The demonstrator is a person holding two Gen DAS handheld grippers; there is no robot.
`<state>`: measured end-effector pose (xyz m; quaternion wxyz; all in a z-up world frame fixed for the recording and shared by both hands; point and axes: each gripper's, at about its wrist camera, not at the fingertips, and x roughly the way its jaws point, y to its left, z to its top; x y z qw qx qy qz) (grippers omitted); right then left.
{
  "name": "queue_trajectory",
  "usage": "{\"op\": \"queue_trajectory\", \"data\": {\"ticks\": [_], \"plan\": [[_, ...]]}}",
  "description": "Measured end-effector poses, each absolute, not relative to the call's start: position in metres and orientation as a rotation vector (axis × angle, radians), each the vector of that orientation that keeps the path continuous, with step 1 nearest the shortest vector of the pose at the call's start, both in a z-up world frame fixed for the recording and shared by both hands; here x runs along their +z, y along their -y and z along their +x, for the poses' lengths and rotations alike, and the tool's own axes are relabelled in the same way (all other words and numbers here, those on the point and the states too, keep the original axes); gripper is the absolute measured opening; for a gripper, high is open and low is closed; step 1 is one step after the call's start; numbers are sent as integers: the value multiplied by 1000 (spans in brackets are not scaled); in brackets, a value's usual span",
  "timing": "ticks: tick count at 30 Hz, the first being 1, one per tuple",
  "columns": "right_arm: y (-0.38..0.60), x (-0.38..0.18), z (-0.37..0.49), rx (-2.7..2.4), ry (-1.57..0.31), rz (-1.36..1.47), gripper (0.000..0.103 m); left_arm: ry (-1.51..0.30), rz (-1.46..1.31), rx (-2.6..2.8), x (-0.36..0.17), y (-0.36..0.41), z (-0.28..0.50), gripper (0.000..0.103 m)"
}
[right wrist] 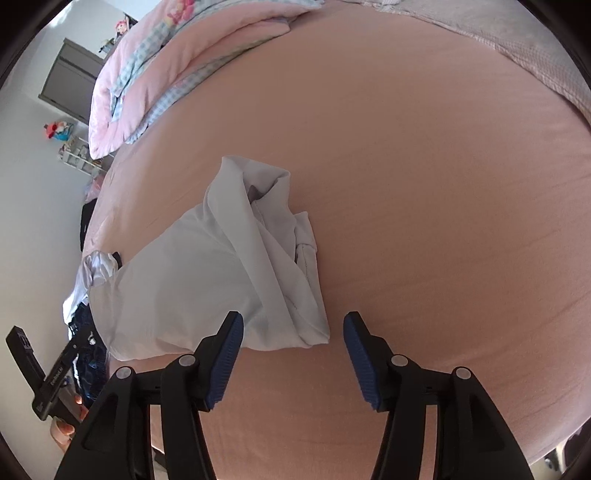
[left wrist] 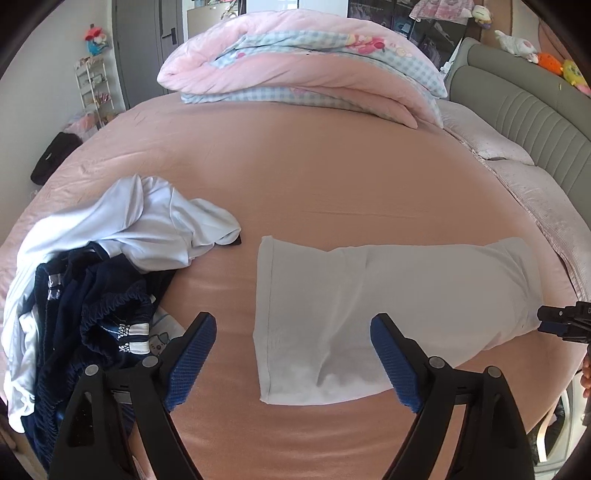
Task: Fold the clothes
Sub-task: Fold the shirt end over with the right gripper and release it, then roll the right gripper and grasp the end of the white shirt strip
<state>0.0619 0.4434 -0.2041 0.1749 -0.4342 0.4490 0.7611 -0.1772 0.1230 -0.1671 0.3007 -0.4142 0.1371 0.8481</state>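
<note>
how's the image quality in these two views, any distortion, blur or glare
Left wrist: strong fisheye bulge, dark vignette corners, bed sheet evenly lit, folded white garment sharp. Right wrist: same bulge, horizon tilted, white garment slightly washed out, no hard glare.

Soft, even daylight fills both views, shadows stay faint, focus is sharp in the middle, and the fisheye lens bends and darkens every edge.

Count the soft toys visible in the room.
6 at least: one red-and-blue toy on the wall left of the bed, five along the headboard top right, from the white toy to the yellow toy. More may be hidden.
</note>
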Motion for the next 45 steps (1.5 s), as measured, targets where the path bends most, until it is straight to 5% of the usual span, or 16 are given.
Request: {"op": "queue_trajectory", "data": {"ticks": [9,14,17,24,36,45], "plan": [[-436,-212,68,2105,-1441,-1206,60,-600,-1000,2186,-173,-162,-144,87],[-432,-217,66,2089,-1547,-1183,70,-670,-924,2107,-174,-177,-117,87],[-430,-219,59,2086,-1568,-1183,71,-697,-894,2040,-176,-187,-102,100],[-430,-222,68,2073,-1603,-1175,73,-365,-1127,1828,-184,-200,-99,103],[-432,-242,79,1970,-1851,-973,73,-922,-856,1989,-198,-233,-47,103],[-433,-253,82,1909,-1924,-781,73,-1071,-845,2043,-211,-253,-45,103]]}}
